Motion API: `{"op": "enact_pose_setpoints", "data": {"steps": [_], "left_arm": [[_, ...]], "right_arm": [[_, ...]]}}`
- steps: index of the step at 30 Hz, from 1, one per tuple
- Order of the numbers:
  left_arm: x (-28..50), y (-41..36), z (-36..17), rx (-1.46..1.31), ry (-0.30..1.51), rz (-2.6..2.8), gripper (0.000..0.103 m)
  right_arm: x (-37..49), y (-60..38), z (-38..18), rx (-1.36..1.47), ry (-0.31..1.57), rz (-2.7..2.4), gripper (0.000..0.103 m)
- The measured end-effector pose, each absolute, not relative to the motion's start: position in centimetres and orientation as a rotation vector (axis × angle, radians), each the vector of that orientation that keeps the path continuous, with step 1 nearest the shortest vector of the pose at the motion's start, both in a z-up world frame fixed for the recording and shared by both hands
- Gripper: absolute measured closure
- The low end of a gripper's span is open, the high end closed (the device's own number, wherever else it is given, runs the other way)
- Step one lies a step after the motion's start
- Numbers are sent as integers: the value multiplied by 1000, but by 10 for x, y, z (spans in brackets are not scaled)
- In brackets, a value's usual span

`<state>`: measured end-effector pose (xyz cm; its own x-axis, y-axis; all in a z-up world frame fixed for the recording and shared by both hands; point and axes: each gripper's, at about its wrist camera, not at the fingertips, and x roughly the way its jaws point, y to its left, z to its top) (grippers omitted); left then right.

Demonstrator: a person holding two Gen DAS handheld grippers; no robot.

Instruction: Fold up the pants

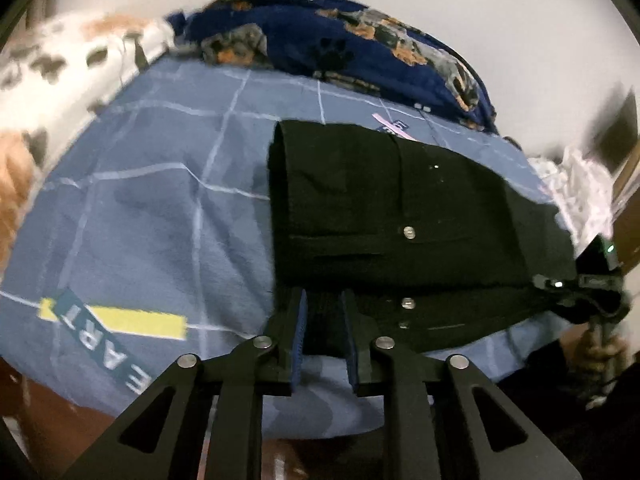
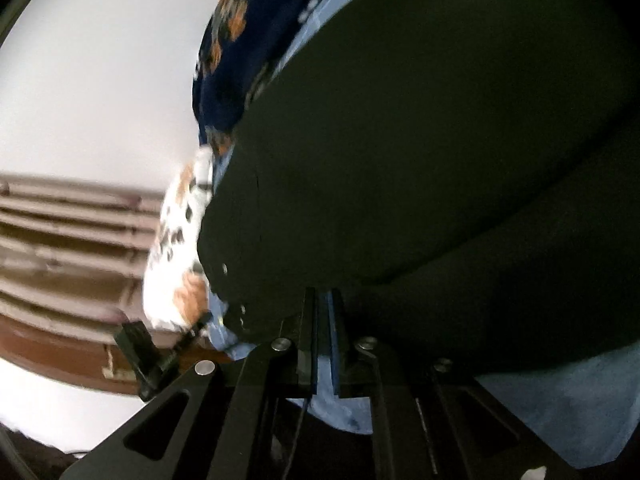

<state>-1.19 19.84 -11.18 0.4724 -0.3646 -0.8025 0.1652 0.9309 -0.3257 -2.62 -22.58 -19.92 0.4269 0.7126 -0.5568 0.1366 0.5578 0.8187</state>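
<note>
Black pants lie folded on a blue checked bedsheet, with silver buttons showing near the front edge. My left gripper is at that near edge, and dark waistband fabric fills the gap between its blue pads. At the right end of the pants, my right gripper pinches the cloth, with a hand on its handle. In the right wrist view the pants fill most of the frame. There the right gripper is almost fully closed, its tips on the black fabric edge.
A dark blue paw-print blanket is heaped along the far side of the bed. A white spotted blanket lies at the left. White cloth sits at the right. The brown bed frame shows below the sheet. Brown slatted furniture stands beyond.
</note>
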Motion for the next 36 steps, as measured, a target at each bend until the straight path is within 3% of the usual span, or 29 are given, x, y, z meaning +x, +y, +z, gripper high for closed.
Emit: {"op": "enact_pose_setpoints", "data": {"steps": [3, 5, 7, 12, 19, 28, 36], "left_arm": [[-7, 198, -114, -317, 1078, -370, 81], [-10, 197, -109, -363, 1046, -412, 81], [-10, 192, -107, -393, 1041, -457, 76], [-2, 179, -119, -479, 1102, -498, 74], [2, 185, -133, -607, 1165, -476, 74], [15, 194, -146, -726, 1172, -442, 70], [34, 193, -150, -873, 1125, -432, 59]], "right_arm": [[-26, -245, -199, 960, 1062, 390, 93], [-29, -260, -200, 1003, 1032, 358, 86], [-31, -273, -204, 1048, 1016, 338, 73], [-23, -268, -212, 1080, 1018, 353, 71], [-11, -230, -208, 1031, 1063, 479, 56], [-21, -230, -203, 997, 1102, 459, 56], [-28, -247, -208, 1051, 1085, 414, 56]]}}
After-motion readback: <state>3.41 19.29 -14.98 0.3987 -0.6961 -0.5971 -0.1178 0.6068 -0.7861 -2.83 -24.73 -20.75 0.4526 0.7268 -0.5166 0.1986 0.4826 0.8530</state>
